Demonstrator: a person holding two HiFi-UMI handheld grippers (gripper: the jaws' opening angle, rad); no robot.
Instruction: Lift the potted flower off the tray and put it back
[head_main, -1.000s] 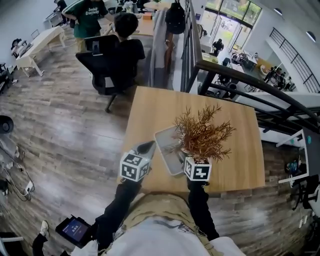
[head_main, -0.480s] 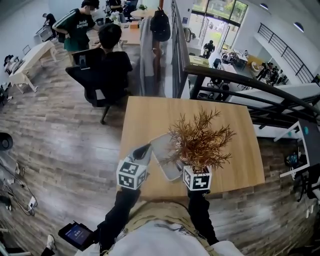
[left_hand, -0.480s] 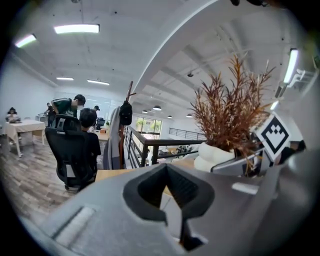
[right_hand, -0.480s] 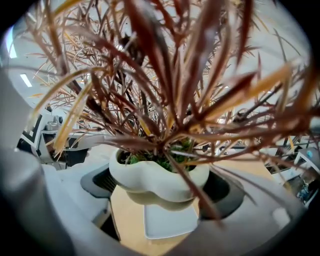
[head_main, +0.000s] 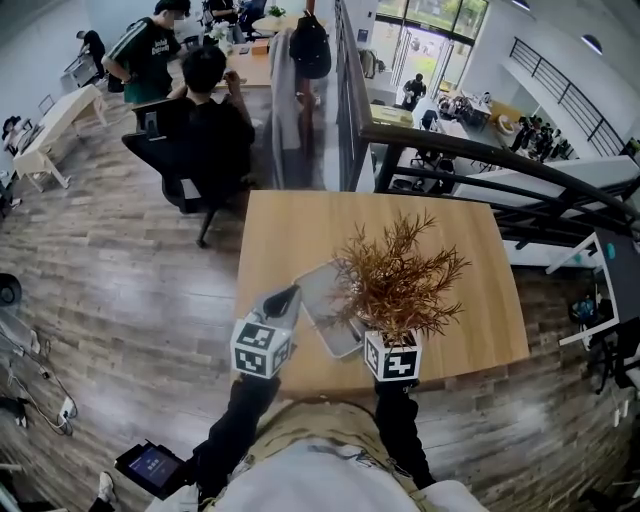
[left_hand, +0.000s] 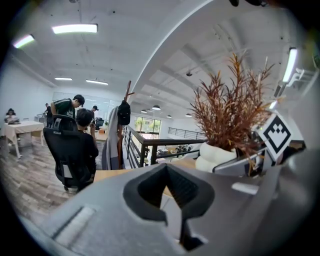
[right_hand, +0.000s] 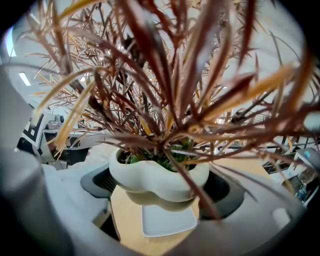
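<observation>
Pinching the potted flower (right_hand: 159, 170) by its white pot, the right gripper (right_hand: 161, 189) has one jaw on each side of the pot, just under the bulging rim. The jaws press on it from L and R. The brown, dry-looking branches spread up and outward over this gripper and hide most of it in the head view, so only its marker cube shows there. The pot hangs in the air and does not touch the tray (right_hand: 167, 220). The tray lies flat on the wooden table (head_main: 450, 240), directly below the jaws and a bit fwd of them, w/ bare wood showing around it.

The left gripper (left_hand: 174, 217) has its jaws pressed together w/ nothing btw. them, and only the notch in the dark pads stays open. From this gripper, the potted flower is up and to the R, near, w/ the marker cube (left_hand: 276, 134) of the other gripper just beside the pot. In the head view the tip of the left gripper sits close to the tray's L edge. If it touches the edge or not, I cannot tell.

Far ahead of the left gripper, beyond the table, a person (head_main: 215, 110) sits in a black office chair.
</observation>
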